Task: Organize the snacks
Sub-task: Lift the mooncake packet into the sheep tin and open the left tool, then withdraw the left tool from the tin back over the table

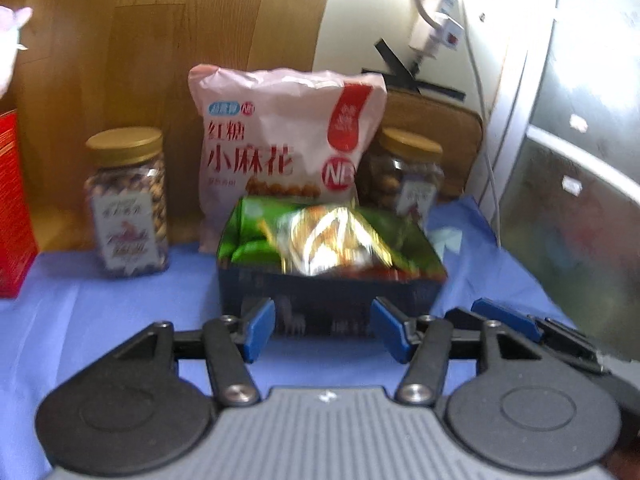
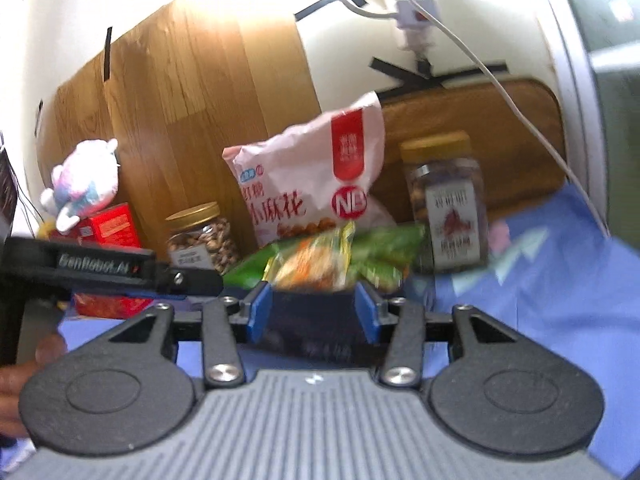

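Left wrist view: your left claw (image 1: 323,328) and right claw (image 2: 313,312) released, box (image 1: 328,292) filled, at counter (image 1: 100,320) back edge; jars, bag left.

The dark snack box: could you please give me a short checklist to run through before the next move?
1. Left gripper free of the dark snack box: ok, jaws apart, nothing between them.
2. Right gripper off the box: cannot tell; its pads flank the box end.
3. Green packets inside the box: ok, though piled above the rim.
4. Pink bag upright behind: ok, leaning on the wooden board.
5. Both gold-lidded jars upright: ok.
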